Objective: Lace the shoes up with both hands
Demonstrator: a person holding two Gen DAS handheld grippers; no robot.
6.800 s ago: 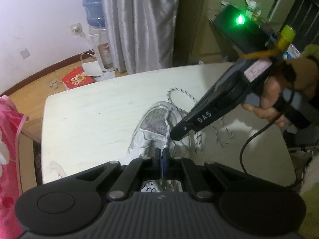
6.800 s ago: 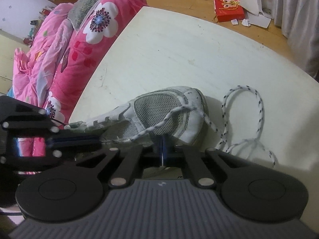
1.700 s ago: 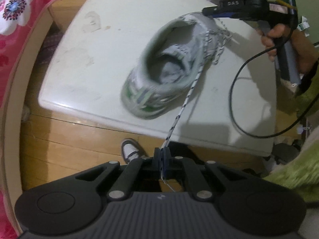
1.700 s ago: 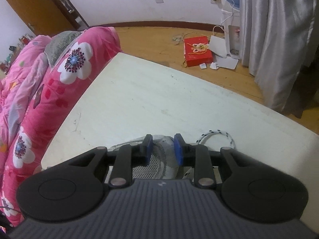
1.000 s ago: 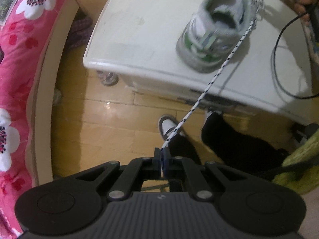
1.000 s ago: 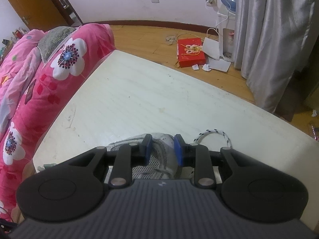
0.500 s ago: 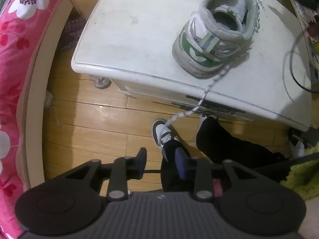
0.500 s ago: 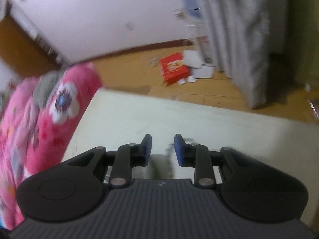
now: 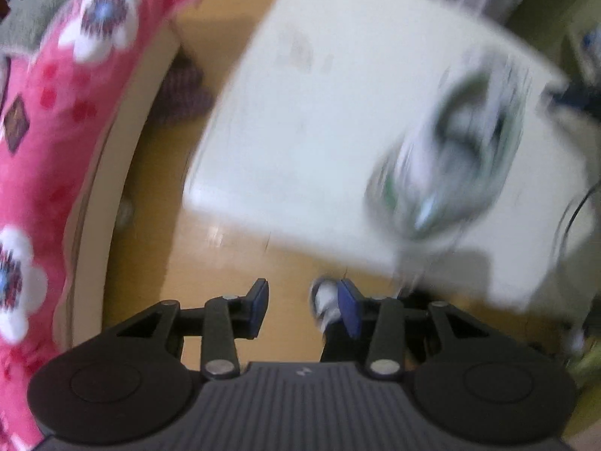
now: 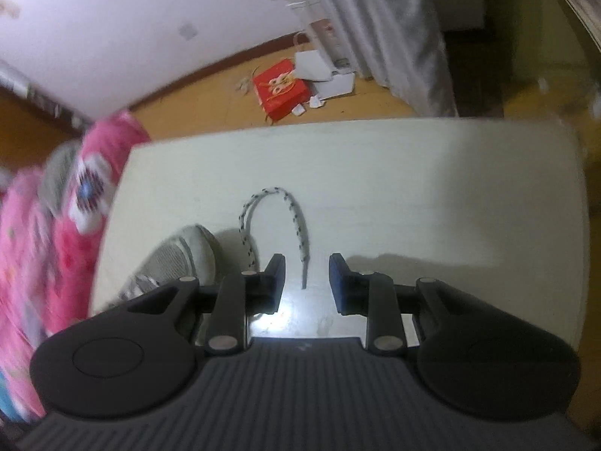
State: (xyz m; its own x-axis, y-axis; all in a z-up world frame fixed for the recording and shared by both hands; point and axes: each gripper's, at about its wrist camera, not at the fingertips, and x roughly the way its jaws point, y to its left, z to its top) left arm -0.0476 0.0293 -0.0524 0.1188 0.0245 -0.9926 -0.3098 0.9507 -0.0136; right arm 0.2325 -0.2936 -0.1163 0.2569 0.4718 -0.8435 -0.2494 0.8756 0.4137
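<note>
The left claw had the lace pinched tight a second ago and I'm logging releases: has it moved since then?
Yes. The left claw has opened and holds nothing; against the white table, its view has swung toward the tabletop, though blur hides detail.

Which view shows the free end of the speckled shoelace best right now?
The right wrist view. The shoelace loops sharply across the white table, its tip lying between the open right claw fingers. The left wrist view is motion-blurred: the sneaker is a smear and the lace cannot be made out.
</note>
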